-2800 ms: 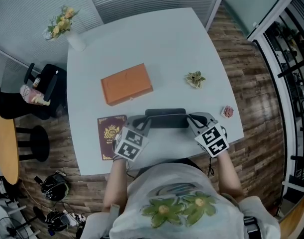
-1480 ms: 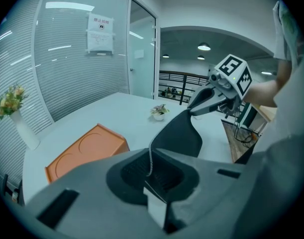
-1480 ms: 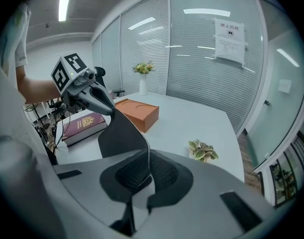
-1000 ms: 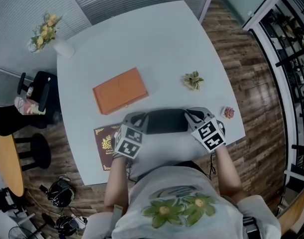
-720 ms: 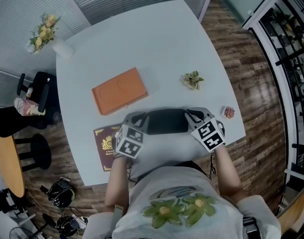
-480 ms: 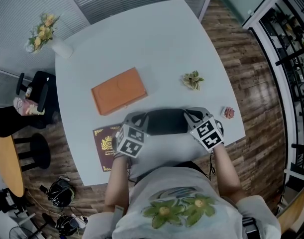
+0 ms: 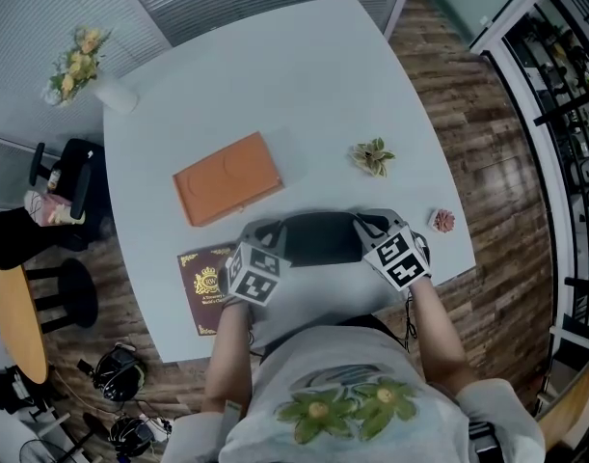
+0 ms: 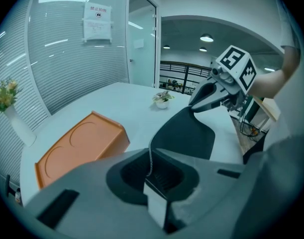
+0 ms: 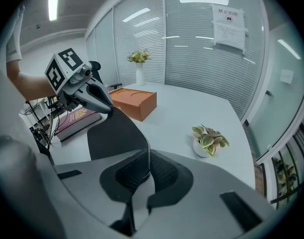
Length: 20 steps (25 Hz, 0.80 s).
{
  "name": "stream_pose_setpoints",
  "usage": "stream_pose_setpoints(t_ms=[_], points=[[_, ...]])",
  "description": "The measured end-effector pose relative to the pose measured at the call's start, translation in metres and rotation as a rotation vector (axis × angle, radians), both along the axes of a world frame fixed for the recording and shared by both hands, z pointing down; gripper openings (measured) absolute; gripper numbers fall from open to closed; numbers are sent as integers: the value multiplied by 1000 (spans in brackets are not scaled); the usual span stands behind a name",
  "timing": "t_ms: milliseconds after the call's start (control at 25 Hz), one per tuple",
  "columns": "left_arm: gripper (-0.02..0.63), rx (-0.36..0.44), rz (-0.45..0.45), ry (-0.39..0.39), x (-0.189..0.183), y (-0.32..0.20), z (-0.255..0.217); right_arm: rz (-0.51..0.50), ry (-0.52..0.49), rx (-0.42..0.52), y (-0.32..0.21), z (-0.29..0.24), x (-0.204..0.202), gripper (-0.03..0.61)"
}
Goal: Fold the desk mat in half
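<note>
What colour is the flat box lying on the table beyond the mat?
The box is orange; it shows clearest in the head view.

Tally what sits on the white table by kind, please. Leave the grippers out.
Mats: 1, the desk mat
Boxes: 1, the orange box
Books: 1, the dark red book
Plant or flower pieces: 3, the small potted plant, the pink flower piece, the vase of flowers
Total: 6
</note>
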<state>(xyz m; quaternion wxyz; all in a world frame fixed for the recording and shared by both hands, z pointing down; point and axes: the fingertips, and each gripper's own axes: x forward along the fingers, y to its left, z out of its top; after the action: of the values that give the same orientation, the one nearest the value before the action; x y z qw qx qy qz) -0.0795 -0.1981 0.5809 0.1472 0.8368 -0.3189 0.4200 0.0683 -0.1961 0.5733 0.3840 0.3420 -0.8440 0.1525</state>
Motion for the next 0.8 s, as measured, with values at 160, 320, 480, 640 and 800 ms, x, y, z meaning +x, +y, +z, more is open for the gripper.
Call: stream_pose_setpoints(t_ms=[160,320,480,640,800], points=[[18,-4,-2,-9,0,-3,6,-9,12,-3,-3,7,1,29],[18,-11,1,-21,1,-5,13,-11,21,-13,-6,15,3,29],[18,-20,-2,-23,1,-8,19,-16,28,-24,-9,21,2,29],[18,-34,-2,-28,1,-9,25,-17,36,-41,-11,28,3,29],[18,-55,5,-44,0,-8,36,-18,42,-62,-10,37,2,30]])
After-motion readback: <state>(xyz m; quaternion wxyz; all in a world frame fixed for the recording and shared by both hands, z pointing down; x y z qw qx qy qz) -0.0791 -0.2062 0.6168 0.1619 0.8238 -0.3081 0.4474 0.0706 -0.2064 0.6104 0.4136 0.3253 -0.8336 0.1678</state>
